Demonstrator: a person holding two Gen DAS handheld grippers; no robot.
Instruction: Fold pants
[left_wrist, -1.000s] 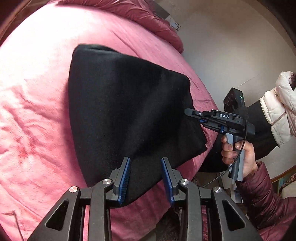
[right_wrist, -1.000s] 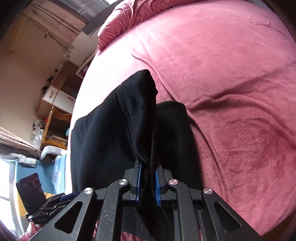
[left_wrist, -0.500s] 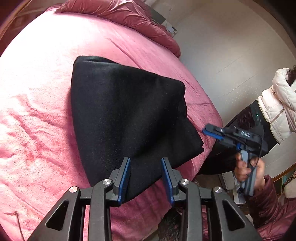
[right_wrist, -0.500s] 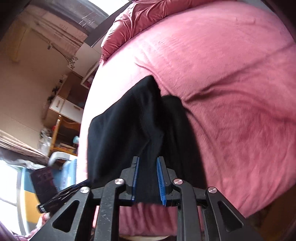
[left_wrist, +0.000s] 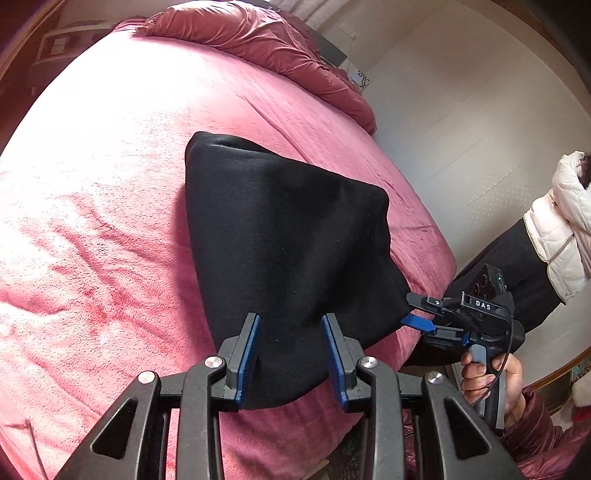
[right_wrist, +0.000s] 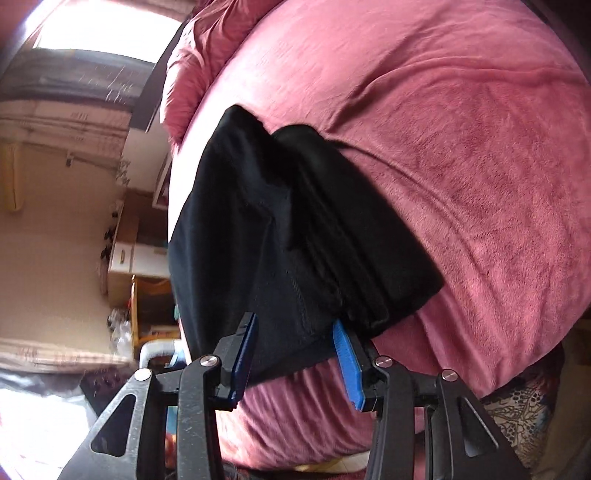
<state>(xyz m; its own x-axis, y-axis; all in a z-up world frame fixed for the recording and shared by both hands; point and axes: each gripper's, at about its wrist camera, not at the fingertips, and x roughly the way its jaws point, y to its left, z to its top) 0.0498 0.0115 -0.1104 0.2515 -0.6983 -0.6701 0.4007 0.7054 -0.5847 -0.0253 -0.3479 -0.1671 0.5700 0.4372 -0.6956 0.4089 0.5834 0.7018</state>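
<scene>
Folded black pants (left_wrist: 288, 236) lie at frame centre on a pink bed (left_wrist: 92, 206), their near edge at the mattress edge. Left gripper (left_wrist: 290, 354), lower centre, stands open, its blue pads either side of the cloth edge, gripping nothing. Right gripper (right_wrist: 295, 356), lower centre of its own view, is likewise open at the pants' layered corner (right_wrist: 332, 236). A pink duvet (left_wrist: 258, 40) lies bunched at upper centre.

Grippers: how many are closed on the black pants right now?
0. The left gripper is open over the near edge of the folded black fabric pants; the right gripper is open at their corner.
</scene>
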